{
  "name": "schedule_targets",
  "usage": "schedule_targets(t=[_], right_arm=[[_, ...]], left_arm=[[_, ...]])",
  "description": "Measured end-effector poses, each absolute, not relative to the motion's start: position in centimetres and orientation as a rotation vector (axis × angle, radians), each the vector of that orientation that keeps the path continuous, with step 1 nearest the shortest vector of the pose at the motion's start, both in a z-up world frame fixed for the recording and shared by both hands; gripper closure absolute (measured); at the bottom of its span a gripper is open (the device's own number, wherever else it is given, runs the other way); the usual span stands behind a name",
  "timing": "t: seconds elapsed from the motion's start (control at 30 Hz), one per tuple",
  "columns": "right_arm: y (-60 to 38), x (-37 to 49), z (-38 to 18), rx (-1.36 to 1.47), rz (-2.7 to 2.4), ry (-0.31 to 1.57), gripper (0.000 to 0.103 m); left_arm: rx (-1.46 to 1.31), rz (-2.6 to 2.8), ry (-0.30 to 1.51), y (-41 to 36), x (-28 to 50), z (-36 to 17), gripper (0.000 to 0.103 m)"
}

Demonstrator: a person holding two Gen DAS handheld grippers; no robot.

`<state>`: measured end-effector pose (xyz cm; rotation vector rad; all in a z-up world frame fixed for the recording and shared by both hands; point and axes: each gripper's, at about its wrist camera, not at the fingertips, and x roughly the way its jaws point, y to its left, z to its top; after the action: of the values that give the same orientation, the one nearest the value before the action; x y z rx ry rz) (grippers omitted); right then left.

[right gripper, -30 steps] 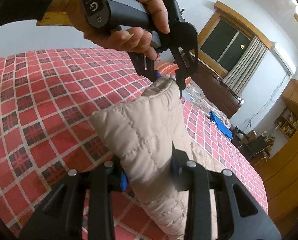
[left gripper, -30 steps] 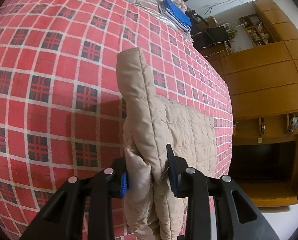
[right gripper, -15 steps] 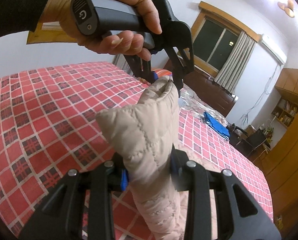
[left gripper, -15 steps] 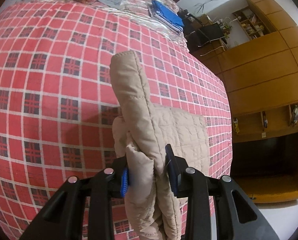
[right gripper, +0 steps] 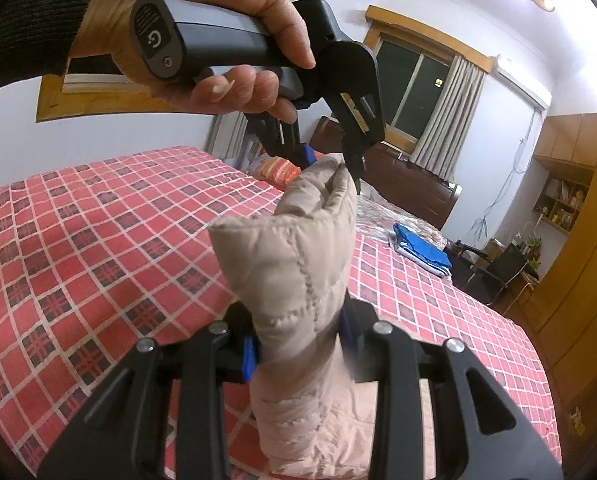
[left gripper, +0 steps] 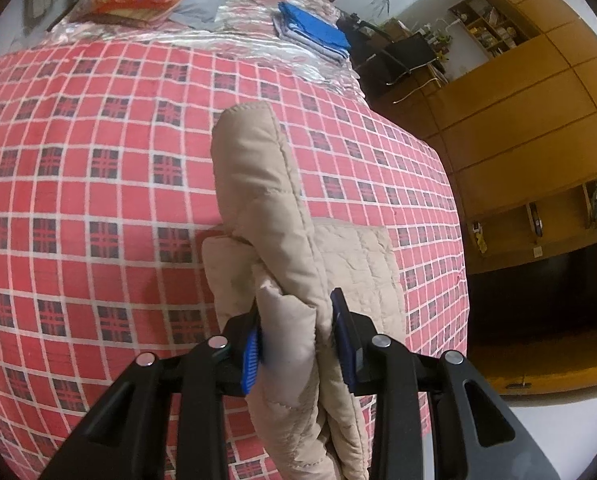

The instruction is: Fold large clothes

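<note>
Both tools, left tool (left gripper: 296,338) and right tool (right gripper: 300,354), grip the beige quilted jacket (left gripper: 266,200), hoisted higher off the checked bed (left gripper: 78,184), mid-fold.

**Quilted jacket held up between two tools**

The right tool (right gripper: 298,354) clamps a beige quilted jacket (right gripper: 298,264) above the red plaid bed (right gripper: 98,232). A hand (right gripper: 202,36) holds the left tool (right gripper: 330,158), pinching the jacket's top edge.
</note>
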<state>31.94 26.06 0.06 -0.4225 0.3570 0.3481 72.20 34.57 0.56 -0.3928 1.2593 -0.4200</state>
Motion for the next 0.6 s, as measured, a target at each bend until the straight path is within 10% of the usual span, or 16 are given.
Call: schedule_targets(t=[0.6], right_arm=[[20.9, 32.1, 0.6, -0.349, 0.294, 0.345, 0.072]], left_arm=[[-0.313, -0.444, 1.251, 27.8, 72.4, 2.5, 0.071]])
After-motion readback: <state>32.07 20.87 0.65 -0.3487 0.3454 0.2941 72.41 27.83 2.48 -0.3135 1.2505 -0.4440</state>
